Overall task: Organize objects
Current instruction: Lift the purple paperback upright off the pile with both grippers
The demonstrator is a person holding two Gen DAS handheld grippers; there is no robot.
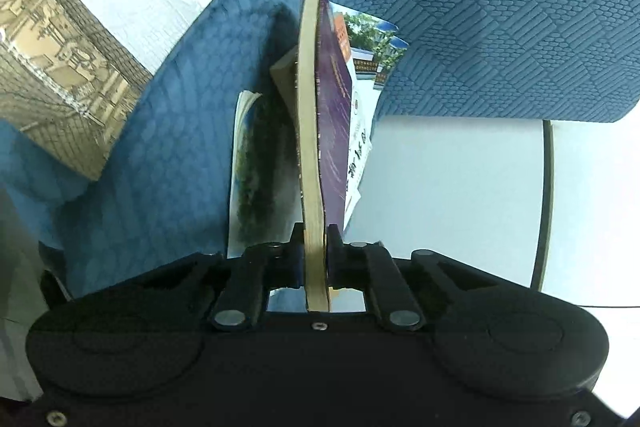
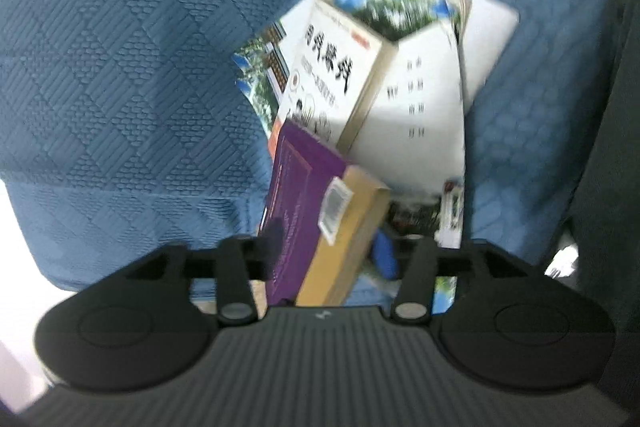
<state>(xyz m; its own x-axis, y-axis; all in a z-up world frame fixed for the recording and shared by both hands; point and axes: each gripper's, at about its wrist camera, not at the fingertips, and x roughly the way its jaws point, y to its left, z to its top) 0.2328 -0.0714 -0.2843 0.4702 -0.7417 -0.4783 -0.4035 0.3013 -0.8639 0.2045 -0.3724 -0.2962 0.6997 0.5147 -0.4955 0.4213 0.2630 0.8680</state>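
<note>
The purple book point(image 1: 330, 131) stands on edge, its yellowed page block point(image 1: 310, 147) facing the left wrist camera, over the blue quilted cushion point(image 1: 500, 7). The left gripper point(image 1: 316, 247) has its fingers clamped on its near end. Beside it lie a booklet with a landscape cover point(image 1: 256, 171) and a photo-covered magazine point(image 1: 372, 43). In the blurred right view, the right gripper point(image 2: 330, 251) has its fingers apart around the same book point(image 2: 304, 195), and whether they touch it cannot be told; a white paperback point(image 2: 336, 75) leans behind.
</note>
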